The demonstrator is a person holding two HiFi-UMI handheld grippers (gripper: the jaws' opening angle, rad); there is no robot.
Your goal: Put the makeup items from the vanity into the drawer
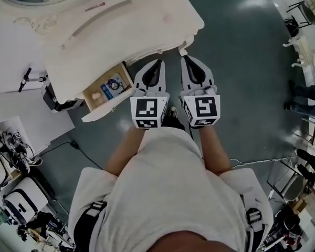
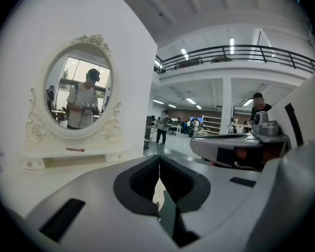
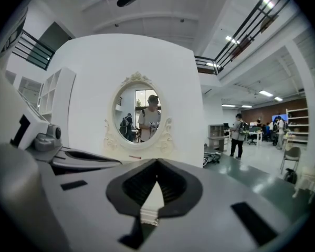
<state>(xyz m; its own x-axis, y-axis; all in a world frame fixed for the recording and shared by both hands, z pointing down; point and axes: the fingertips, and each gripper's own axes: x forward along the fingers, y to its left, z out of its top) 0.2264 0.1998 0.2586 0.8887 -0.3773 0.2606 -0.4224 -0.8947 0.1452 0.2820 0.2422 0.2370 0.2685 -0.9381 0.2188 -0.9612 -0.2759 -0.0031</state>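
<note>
While left claw [image 1: 158, 63] and right claw [image 1: 184, 59] sit pressed together, empty, red stick [image 1: 94, 6] lies ahead-left on vanity [image 1: 142, 30] ledge, lengthwise along it; left nearer.

Cream-white carved vanity [image 1: 121, 30] carries a slim red stick [image 1: 94, 6]. Left of the pale-grey left gripper [image 1: 158, 63], a tan wooden drawer [image 1: 127, 77] holds a blue-and-white packet [image 1: 114, 85].

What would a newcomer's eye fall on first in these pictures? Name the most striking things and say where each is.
First, the left gripper and right gripper side by side at the head view's centre, jaws shut and empty, pointing at the white vanity. Left of them a drawer stands open under the vanity's edge, small items inside. The left gripper view shows an ornate oval mirror reflecting the person.
</note>
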